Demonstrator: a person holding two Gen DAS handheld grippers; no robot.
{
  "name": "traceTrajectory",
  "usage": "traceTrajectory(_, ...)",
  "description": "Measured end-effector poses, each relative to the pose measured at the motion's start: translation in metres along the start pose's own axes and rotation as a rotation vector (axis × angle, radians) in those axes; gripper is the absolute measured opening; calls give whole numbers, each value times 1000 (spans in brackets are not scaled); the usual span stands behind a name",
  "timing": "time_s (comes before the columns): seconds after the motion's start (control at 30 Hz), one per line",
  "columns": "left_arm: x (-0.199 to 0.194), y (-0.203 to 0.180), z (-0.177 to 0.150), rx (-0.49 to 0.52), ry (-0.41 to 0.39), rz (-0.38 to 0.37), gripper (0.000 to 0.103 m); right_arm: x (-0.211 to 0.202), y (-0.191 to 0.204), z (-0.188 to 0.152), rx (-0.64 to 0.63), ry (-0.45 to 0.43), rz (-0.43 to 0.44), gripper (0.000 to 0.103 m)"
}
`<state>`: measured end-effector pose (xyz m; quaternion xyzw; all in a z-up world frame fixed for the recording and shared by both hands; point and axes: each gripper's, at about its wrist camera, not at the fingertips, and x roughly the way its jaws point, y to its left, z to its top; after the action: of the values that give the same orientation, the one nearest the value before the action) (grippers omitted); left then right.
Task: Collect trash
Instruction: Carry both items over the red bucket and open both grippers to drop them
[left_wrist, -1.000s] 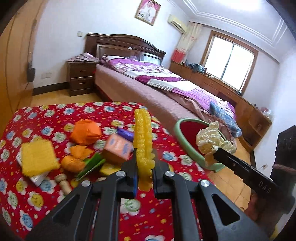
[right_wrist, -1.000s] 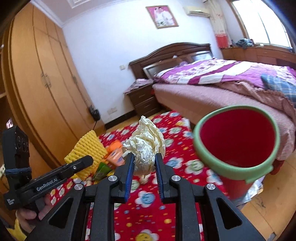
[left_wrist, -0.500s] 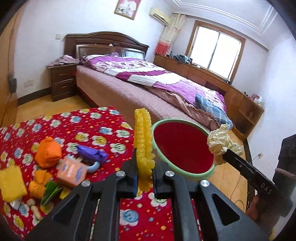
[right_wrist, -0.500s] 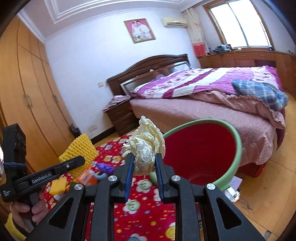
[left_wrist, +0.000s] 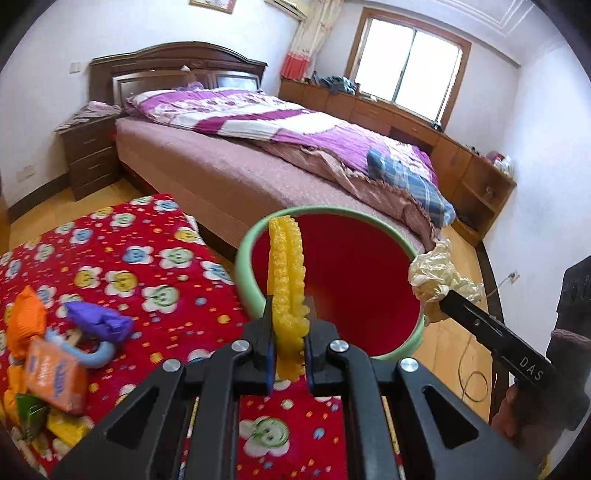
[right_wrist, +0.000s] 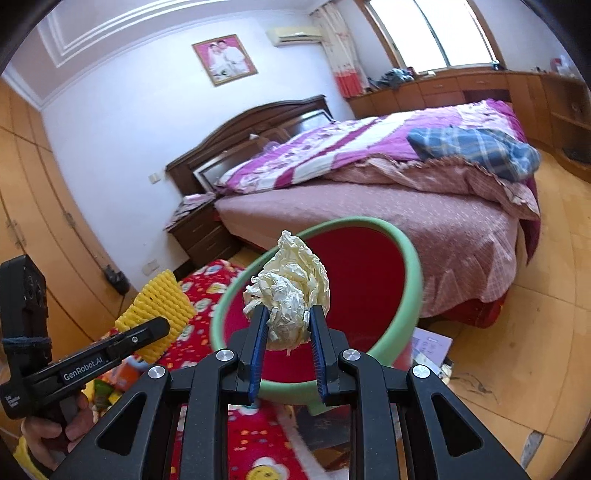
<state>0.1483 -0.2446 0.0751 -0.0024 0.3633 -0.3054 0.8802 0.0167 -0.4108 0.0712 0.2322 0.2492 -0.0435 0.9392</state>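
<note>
My left gripper is shut on a yellow foam net and holds it upright in front of the red bin with a green rim. My right gripper is shut on a crumpled cream paper ball, held just before the bin's rim. The paper ball also shows in the left wrist view at the bin's right edge. The foam net shows in the right wrist view, left of the bin.
A red flowered tablecloth holds more trash at the left: a purple wrapper, an orange packet, an orange wad. A bed stands behind the bin. Wood floor lies to the right.
Both grippers have moved right toward the bin with their loads. The bin now looks larger and closer in both views, and the trash pile has slid to the left edge.
</note>
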Motion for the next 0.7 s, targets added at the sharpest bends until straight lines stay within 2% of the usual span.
traceTrajectory(0.23, 46, -10, 3, 18, 74, -9, 11, 25, -16, 6, 0, 49, -87, 23)
traceTrajectory(0.57, 65, -10, 5, 21, 116, -6, 11, 52, -26, 13, -29, 106, -119, 25)
traceTrajectory(0.63, 69, -11, 6, 24, 136, -9, 14, 55, -26, 14, -35, 112, -119, 26)
traceTrajectory(0.7, 71, -11, 7, 28, 151, -9, 24, 59, -25, 16, -38, 119, -113, 27)
